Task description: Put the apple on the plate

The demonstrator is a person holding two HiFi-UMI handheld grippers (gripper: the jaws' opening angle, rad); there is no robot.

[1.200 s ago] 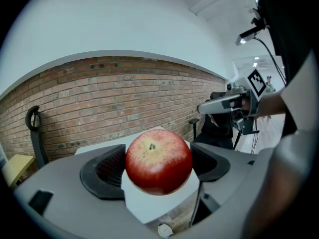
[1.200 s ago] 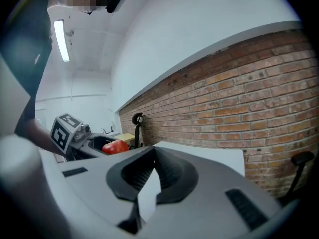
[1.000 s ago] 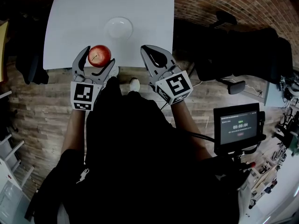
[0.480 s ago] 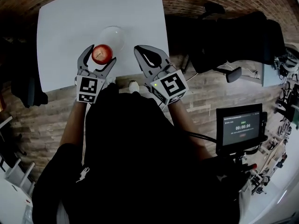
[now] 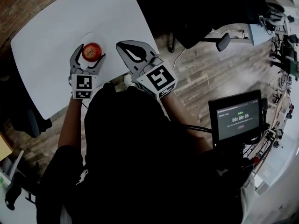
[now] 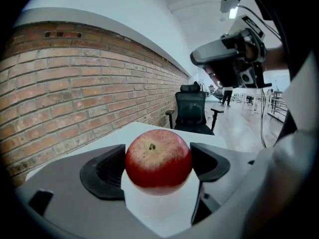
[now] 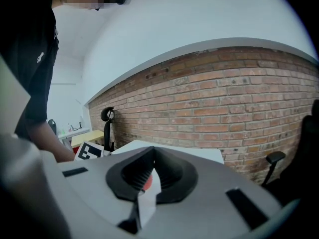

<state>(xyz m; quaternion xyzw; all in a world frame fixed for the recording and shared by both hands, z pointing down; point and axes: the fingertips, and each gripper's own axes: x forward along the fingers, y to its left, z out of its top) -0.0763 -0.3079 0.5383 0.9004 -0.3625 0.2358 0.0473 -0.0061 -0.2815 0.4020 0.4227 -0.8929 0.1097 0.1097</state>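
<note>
A red apple [image 5: 92,51] sits between the fingers of my left gripper [image 5: 89,53], which is shut on it. In the head view the apple is over a pale round plate [image 5: 88,34] on the white table [image 5: 42,59]; whether it touches the plate I cannot tell. The left gripper view shows the apple [image 6: 158,158] held stem-up between both pads, with white surface below. My right gripper [image 5: 118,45] hovers just right of the apple at the table's near edge, shut and empty. A sliver of the apple [image 7: 146,182] shows through its jaws in the right gripper view.
A brick wall runs behind the table. A black office chair [image 5: 205,13] stands to the right on the wooden floor, also seen as a chair [image 6: 192,111] in the left gripper view. A small screen [image 5: 236,120] on a stand is at the person's right.
My left gripper carried the apple forward from the table's near edge to over the plate. The right gripper followed alongside, still shut. The head camera's view swung.
</note>
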